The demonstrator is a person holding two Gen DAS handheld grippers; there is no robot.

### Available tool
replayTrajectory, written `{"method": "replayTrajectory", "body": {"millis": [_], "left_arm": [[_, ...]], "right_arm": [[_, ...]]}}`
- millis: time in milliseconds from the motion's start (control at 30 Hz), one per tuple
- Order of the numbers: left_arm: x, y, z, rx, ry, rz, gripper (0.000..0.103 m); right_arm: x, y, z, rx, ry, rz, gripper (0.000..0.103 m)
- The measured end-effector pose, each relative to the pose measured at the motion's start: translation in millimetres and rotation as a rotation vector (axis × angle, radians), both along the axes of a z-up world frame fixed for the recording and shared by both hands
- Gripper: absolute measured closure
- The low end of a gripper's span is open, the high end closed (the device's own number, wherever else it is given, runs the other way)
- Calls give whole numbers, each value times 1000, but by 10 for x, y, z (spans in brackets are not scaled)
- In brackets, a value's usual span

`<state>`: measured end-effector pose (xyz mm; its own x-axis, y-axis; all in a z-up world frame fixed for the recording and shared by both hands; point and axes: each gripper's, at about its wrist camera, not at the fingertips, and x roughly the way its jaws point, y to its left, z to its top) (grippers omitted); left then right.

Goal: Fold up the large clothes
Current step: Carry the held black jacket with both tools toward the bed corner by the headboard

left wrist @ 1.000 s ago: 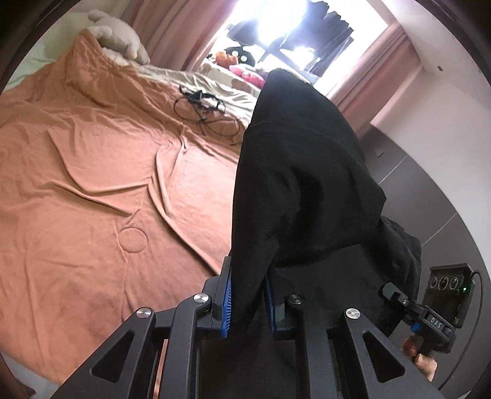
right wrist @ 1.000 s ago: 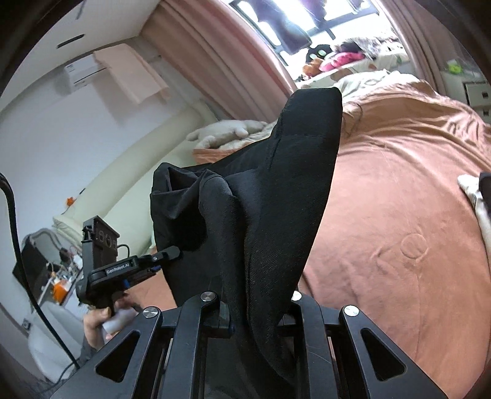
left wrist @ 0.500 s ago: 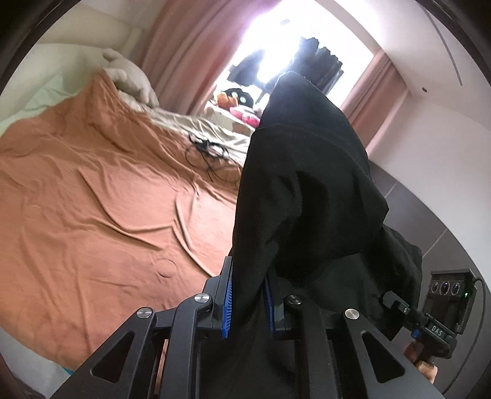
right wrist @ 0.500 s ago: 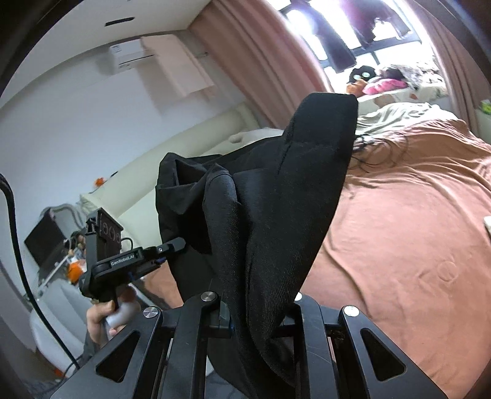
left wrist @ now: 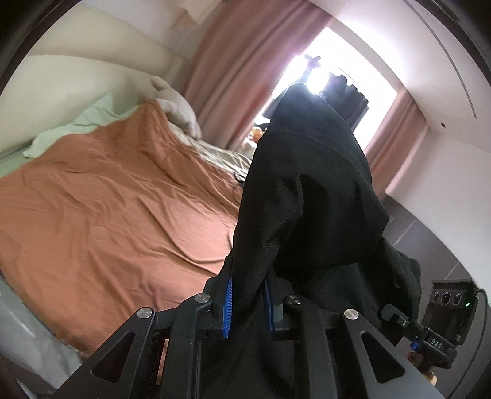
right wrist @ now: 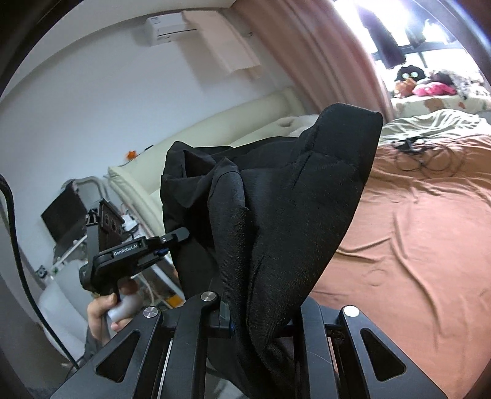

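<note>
Left gripper (left wrist: pixel 248 299) and right gripper (right wrist: pixel 260 319) each pinch the black garment (left wrist: pixel 307 190) (fingers nearly closed), frame centre, bed (left wrist: pixel 107 208) left.

Daylight floods in thru the window (left wrist: pixel 325 79) upper right of my left view and top right of my right view (right wrist: pixel 408 27), blown out to white w/ glare bleeding onto the pink curtains (left wrist: pixel 245 61). The black garment (left wrist: pixel 307 190) I'm holding is backlit, nearly detail-less on the left cam, tho its weave shows on the right cam (right wrist: pixel 276 214). Orange bedspread (left wrist: pixel 107 208) is evenly lit but smeared w/ motion blur; both frames bend hard at the edges, w/ dark fisheye corners.
</note>
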<state>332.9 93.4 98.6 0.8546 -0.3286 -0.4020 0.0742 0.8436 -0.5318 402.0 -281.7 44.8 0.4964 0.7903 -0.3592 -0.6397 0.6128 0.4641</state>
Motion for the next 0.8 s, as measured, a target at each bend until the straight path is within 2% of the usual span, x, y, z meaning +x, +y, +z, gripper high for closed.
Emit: {"method": "replayTrajectory", "body": {"millis": [433, 800], "left_arm": [[-205, 1311, -64, 28, -19, 153, 87], [-127, 2526, -251, 17, -8, 249, 87]], "right_arm": [[122, 1136, -97, -39, -4, 157, 89], [280, 2346, -263, -82, 18, 278, 89]]}}
